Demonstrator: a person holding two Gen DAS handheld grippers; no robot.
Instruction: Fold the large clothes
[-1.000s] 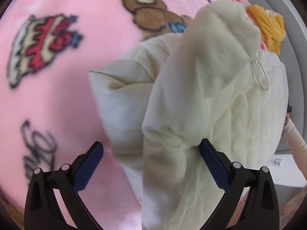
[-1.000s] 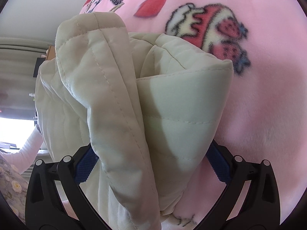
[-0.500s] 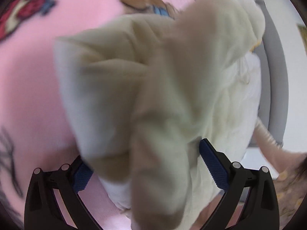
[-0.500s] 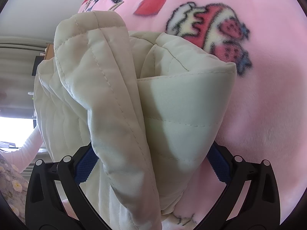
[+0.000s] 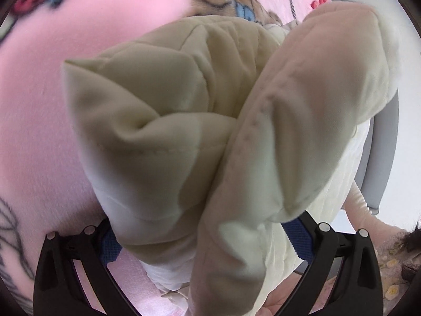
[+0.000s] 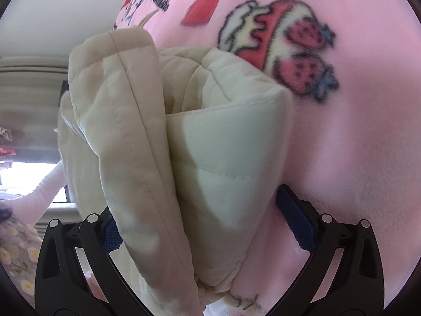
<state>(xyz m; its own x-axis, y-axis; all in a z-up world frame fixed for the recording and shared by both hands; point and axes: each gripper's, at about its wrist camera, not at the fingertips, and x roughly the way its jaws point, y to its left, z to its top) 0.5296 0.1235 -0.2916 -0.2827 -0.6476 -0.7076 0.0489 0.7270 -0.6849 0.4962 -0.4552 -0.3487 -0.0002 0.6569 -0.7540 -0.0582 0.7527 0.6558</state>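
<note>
A cream quilted jacket (image 5: 163, 121), folded into a thick bundle, fills the left wrist view above the pink blanket (image 5: 34, 105). My left gripper (image 5: 202, 239) stands wide open, and the bundle sits in the gap and covers most of both blue pads (image 5: 300, 237). From the other side, the same jacket (image 6: 223, 144) bulges between the spread fingers of my right gripper (image 6: 202, 226), which is also wide open. A folded edge hangs down over that gripper's left pad. Whether the pads press the cloth is hidden.
The pink blanket (image 6: 355, 158) has cartoon prints of strawberries, a bear and lettering. A grey curved frame (image 5: 381, 144) stands at the right of the left wrist view. A person's pale sleeve (image 6: 44, 187) reaches in at the left, before a bright window.
In the left wrist view the jacket has come up off the blanket and swung closer, now filling the gap between the fingers. The right wrist view has shifted slightly; its finger spread is unchanged.
</note>
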